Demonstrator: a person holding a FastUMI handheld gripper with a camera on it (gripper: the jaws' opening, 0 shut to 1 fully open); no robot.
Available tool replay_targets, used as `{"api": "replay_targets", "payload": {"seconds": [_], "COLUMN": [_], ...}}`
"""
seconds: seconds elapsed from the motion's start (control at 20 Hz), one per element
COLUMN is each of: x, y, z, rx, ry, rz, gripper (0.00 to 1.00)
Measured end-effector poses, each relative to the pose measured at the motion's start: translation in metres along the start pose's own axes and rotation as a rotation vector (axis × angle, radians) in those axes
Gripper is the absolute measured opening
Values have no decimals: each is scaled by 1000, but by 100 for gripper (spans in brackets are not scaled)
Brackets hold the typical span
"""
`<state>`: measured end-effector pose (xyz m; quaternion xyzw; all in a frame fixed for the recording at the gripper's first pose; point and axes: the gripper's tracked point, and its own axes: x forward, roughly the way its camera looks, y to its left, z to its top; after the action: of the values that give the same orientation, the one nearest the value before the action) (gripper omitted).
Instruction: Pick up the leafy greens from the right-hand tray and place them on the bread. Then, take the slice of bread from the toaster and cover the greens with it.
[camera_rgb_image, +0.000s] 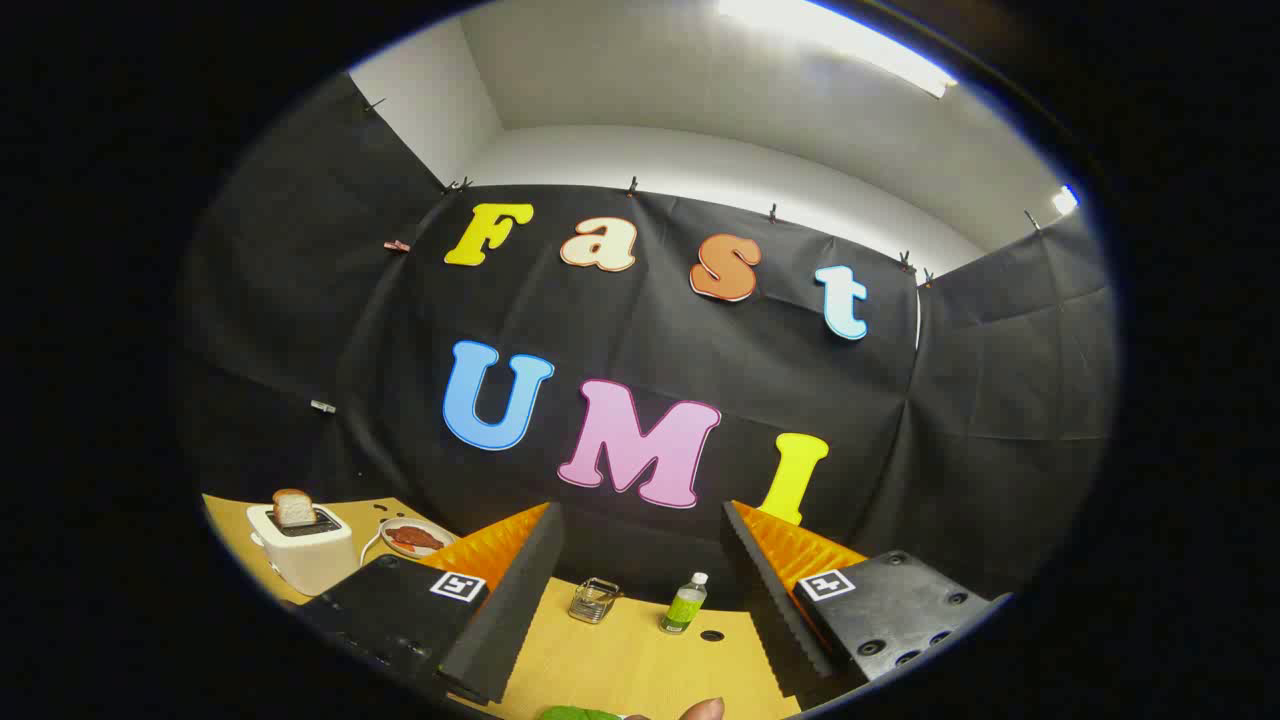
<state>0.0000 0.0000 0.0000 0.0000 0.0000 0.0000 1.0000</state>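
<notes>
Fingers (640, 600) are seen spread wide, nothing held between them, raised above the yellow table (620, 660). A white toaster (305, 550) is seen off to the left of the left finger, with a bread slice (293, 508) standing upright in its slot. A plate (415, 537) with something reddish is placed just beside the toaster. A small glass container (594, 600) and a green bottle (685, 604) are seen ahead, between the fingers. A patch of leafy greens (580, 713) is glimpsed close below, partly cut off.

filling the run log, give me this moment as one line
gripper: open, empty, raised | toaster: bread still in slot | greens: below fingers, not held | plate: beside toaster
</notes>
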Motion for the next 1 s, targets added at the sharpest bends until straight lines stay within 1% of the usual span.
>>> {"api": "replay_targets", "payload": {"seconds": [0.35, 0.6, 0.85, 1.0], "x": [4, 6, 7, 8], "y": [3, 14, 12, 18], "z": [-10, -20, -34, -58], "rx": [-10, -12, -17, -29], "ry": [24, 42, 75, 146], "rz": [14, 66, 83, 140], "gripper": [97, 97, 97, 97]}}
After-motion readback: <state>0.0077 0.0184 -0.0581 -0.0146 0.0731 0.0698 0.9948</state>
